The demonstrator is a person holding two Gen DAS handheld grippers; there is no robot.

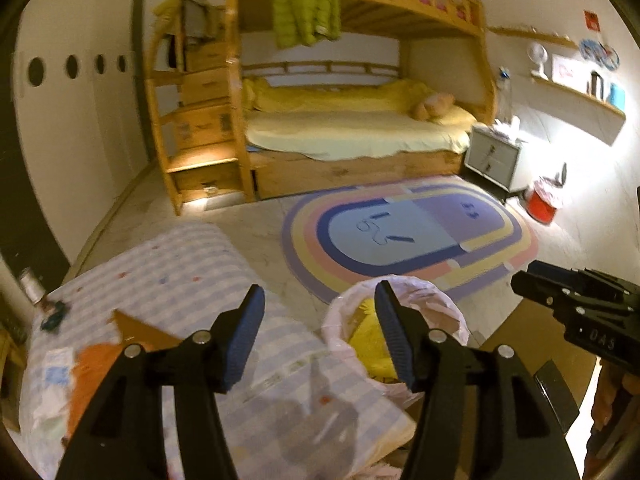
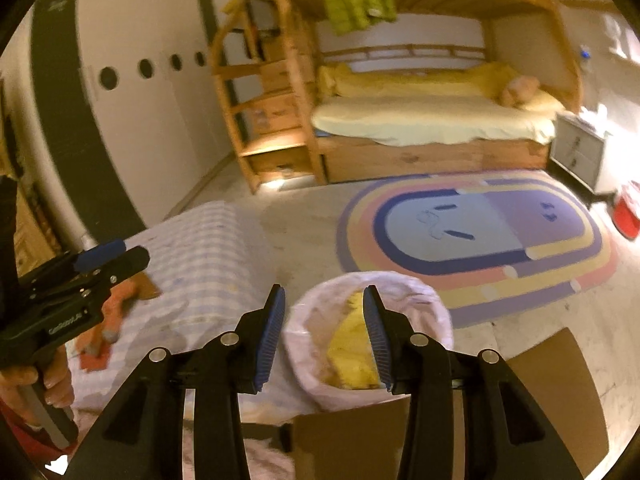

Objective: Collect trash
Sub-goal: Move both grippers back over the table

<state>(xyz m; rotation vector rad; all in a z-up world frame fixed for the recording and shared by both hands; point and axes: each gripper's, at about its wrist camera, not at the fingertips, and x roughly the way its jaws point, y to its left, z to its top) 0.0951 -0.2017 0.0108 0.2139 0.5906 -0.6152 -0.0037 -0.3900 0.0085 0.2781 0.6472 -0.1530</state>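
1. Trash waits on the striped cloth (image 1: pixel 192 280) that covers the surface: an orange scrap (image 1: pixel 90 376) with a brown cardboard piece (image 1: pixel 140 330) beside it, at about 8 o'clock in the left wrist view, and small dark bits (image 1: pixel 54 316) farther out at 9 o'clock.
2. Left hand-held gripper (image 1: pixel 320 336) has its jaws wide apart and holds nothing; it hangs over the edge of the cloth, with the lined bin (image 1: pixel 452 312) just under its right finger.
3. Right hand-held gripper (image 2: pixel 324 332) is also spread apart and empty, and looks straight down toward the bin (image 2: pixel 436 304), which already holds something yellow (image 2: pixel 352 348).
4. Likely step in hand: reach for the next scrap. The orange one seems the natural pick for the left gripper, since it lies on that side and nearest.
5. Come in low and flat, one finger on each side of a raised edge of the scrap; thin paper probably needs a pinch at a fold, not a press from above.
6. Take care not to catch the cloth with the scrap; a dragged cloth could pull the dark bits and the can (image 1: pixel 32 286) at 9 o'clock off the surface.
7. Keep the right gripper clear of the bin mouth so the carry across has free passage.
8. Blur softens the scraps, so their exact shape cannot be told.
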